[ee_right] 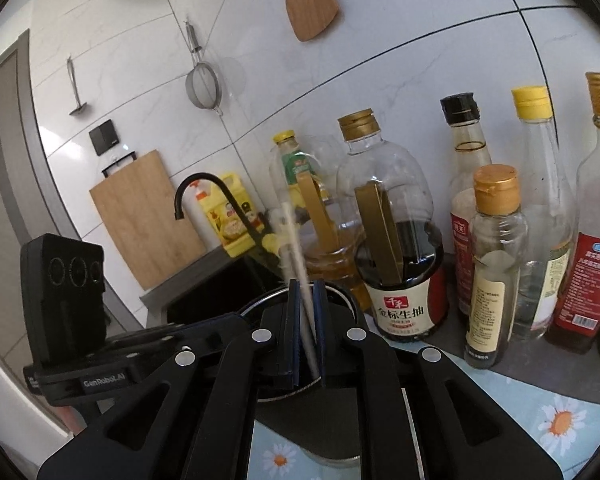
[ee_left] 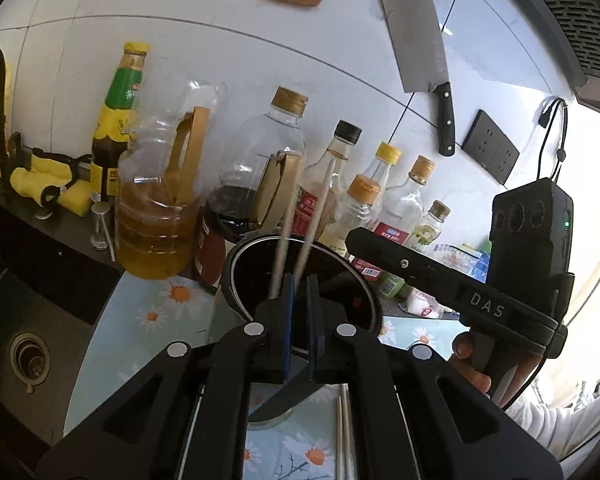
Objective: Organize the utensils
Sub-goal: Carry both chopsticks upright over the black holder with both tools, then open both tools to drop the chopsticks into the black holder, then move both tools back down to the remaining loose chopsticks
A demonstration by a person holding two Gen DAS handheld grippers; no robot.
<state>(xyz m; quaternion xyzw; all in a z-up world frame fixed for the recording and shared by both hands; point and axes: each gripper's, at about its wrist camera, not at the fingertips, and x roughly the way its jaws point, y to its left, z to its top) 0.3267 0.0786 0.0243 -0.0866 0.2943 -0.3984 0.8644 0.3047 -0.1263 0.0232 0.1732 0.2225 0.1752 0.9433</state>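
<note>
While both jaws stand narrow, each seemingly pinches chopsticks (ee_left: 300, 236) over the holder (ee_left: 236, 280).

cleaver (ee_left: 416, 36): brushed metal blade
spatula (ee_right: 310, 4): smooth wood
holder (ee_left: 352, 280): glossy black
wall tiles (ee_right: 400, 80): glossy white
strainer (ee_right: 204, 86): metal mesh

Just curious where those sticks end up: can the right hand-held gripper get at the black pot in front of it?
Probably yes. The right hand-held gripper, with chopsticks between its jaws, hangs just over the black pot, whose open mouth looks uncovered, with nothing between them.
</note>
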